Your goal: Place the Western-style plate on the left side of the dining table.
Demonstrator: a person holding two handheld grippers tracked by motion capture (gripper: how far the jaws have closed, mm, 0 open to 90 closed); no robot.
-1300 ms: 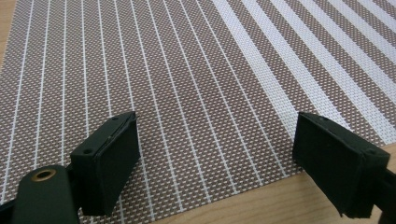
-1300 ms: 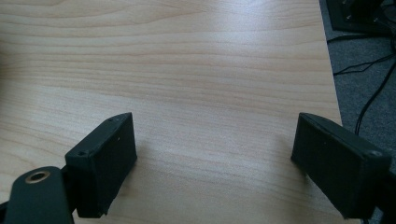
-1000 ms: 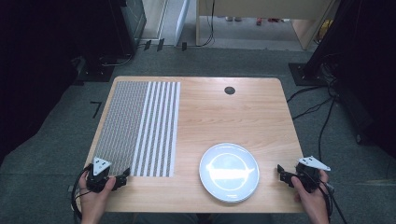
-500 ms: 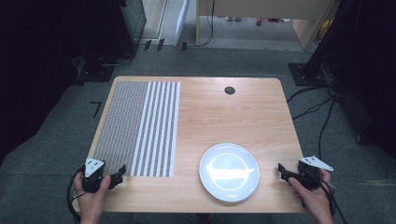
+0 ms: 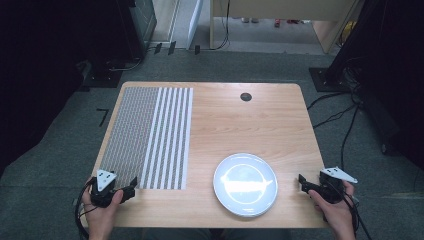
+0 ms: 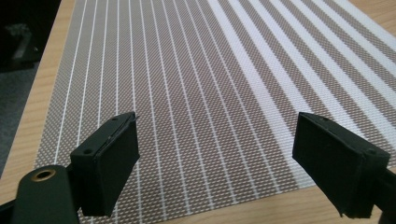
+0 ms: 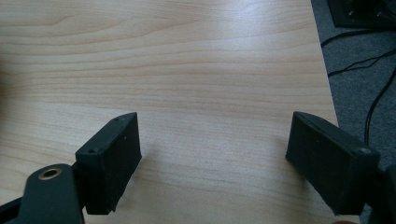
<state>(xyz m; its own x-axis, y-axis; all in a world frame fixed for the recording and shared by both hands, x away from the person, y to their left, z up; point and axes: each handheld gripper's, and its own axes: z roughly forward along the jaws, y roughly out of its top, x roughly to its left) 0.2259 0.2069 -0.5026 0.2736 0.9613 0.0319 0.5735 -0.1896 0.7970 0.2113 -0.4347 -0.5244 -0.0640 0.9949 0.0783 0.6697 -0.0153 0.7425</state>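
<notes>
- Your left gripper [image 5: 131, 186] sits at the desk's [image 5: 250, 125] near left corner, held in your left hand [image 5: 100, 210]. Its jaws stand wide apart and hold nothing.
- In the left gripper view, that gripper [image 6: 217, 163] hangs over the near edge of the striped placemat [image 6: 196, 93], with bare wood showing just below the mat's border.
- Your right gripper [image 5: 302, 181] sits at the near right corner, held in your right hand [image 5: 336, 212]. Its jaws are also spread wide and empty.
- In the right gripper view, the gripper [image 7: 212, 158] looks across bare desk wood [image 7: 187, 60]; the desk's right edge, grey floor [image 7: 355, 70] and dark cables [image 7: 373, 102] lie beyond the right-hand jaw.
- The placemat [image 5: 150, 135] lies flat along the desk's left side, running from the far edge towards the near edge, fine stripes on its left part and broad white stripes on its right.
- A white plate [image 5: 245, 184] rests near the desk's near edge, right of centre, between the two grippers and apart from both. It carries nothing.
- A small dark round fitting [image 5: 245, 97] sits in the desk near its far edge.
</notes>
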